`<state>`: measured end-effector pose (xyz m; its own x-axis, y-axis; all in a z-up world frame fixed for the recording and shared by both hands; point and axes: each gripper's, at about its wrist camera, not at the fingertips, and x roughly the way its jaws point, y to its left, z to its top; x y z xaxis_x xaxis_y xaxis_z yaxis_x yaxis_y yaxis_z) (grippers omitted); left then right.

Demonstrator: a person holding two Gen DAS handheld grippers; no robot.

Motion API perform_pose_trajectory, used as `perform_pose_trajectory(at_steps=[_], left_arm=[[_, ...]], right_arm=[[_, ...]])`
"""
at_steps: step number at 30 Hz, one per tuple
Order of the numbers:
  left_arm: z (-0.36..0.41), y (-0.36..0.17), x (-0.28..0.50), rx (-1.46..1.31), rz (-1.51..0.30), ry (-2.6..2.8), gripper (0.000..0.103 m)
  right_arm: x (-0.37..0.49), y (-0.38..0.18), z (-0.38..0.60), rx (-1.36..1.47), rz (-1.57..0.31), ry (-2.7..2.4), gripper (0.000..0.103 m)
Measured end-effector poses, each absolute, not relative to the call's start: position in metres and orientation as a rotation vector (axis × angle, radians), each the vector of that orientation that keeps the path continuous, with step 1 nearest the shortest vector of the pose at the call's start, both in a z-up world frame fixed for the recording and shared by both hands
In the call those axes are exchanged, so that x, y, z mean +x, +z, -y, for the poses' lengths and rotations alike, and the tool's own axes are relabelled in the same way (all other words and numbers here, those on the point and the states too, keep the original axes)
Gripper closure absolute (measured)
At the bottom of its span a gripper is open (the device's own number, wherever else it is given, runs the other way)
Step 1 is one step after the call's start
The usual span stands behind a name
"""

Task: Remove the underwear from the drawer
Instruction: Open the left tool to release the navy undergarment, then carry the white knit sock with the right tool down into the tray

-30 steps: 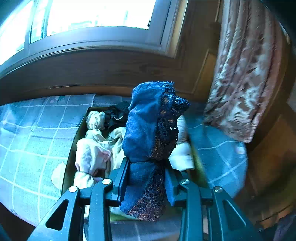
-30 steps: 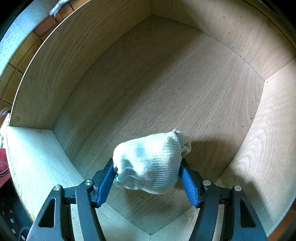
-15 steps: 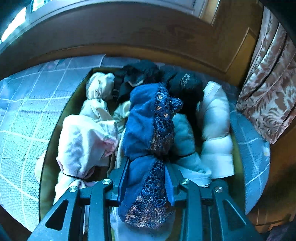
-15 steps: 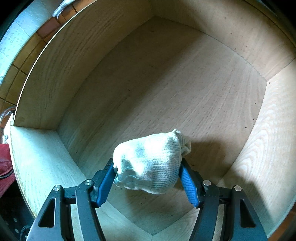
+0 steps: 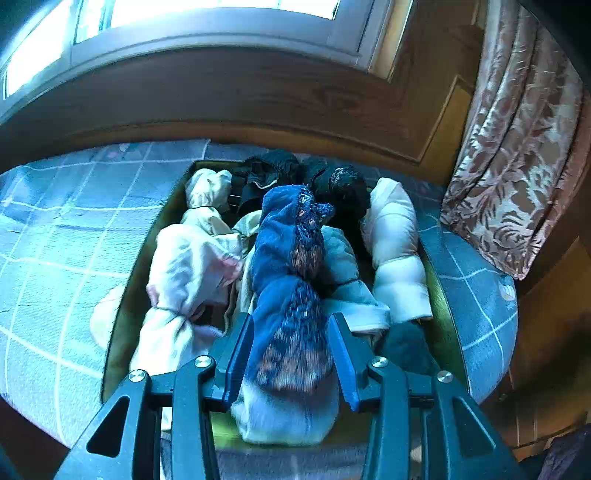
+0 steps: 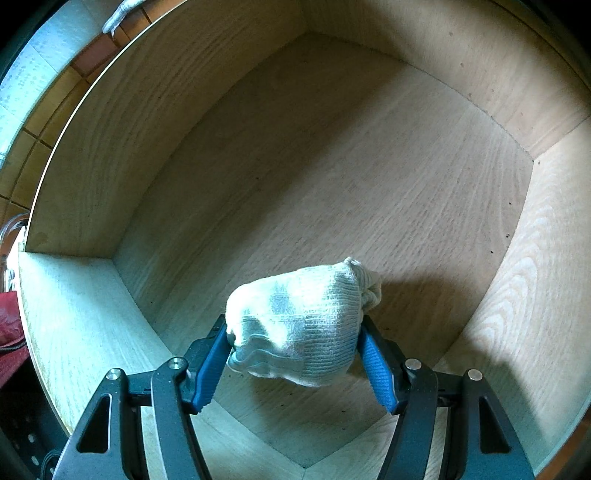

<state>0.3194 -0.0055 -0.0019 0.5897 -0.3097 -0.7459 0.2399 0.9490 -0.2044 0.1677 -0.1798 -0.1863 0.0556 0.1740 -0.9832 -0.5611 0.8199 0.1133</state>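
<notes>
In the left wrist view the blue lace underwear (image 5: 288, 280) lies on a pile of rolled garments in an olive box (image 5: 125, 317). My left gripper (image 5: 291, 325) straddles its lower end with the jaws slightly apart, open, and the blue pads show beside the cloth. In the right wrist view my right gripper (image 6: 295, 332) is shut on a white knitted roll (image 6: 299, 317). It holds the roll just above the bare floor of the wooden drawer (image 6: 332, 155). Nothing else lies in the drawer.
The box sits on a bed with a blue checked cover (image 5: 62, 236). It also holds pink-white bundles (image 5: 188, 266), black pieces (image 5: 280, 173) and a white roll (image 5: 395, 243). A window (image 5: 207, 14) and wood panelling stand behind, with a patterned curtain (image 5: 517, 155) to the right.
My left gripper dropped over the box with the blue underwear, then its jaws widened and it drew back, leaving the underwear on the pile. The right gripper stayed still, holding the white roll.
</notes>
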Motion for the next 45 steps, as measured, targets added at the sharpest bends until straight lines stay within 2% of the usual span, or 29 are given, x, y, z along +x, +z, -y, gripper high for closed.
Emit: perform_pose_trajectory(at_steps=[6, 10, 21, 29, 35, 45], left_arm=[[-0.004, 0.008, 0.256, -0.036, -0.757, -0.310, 0.061], [-0.003, -0.008, 0.214, 0.026, -0.746, -0.309, 0.061], [0.000, -0.107, 0.145, 0.010, -0.939, -0.280, 0.061], [-0.003, -0.143, 0.133, -0.024, -1.002, -0.275, 0.061], [0.003, -0.149, 0.124, 0.010, -0.996, -0.277, 0.061], [0.004, -0.155, 0.126, 0.015, -1.016, -0.285, 0.061]], right_arm=[[0.165, -0.189, 0.177, -0.341, -1.414, 0.568, 0.035], [0.165, -0.189, 0.177, -0.341, -1.414, 0.568, 0.035], [0.161, -0.190, 0.170, -0.364, -1.403, 0.539, 0.036], [0.148, -0.183, 0.171, -0.311, -1.374, 0.539, 0.036], [0.147, -0.159, 0.181, -0.191, -1.348, 0.524, 0.036], [0.141, -0.082, 0.202, -0.115, -1.212, 0.469, 0.036]])
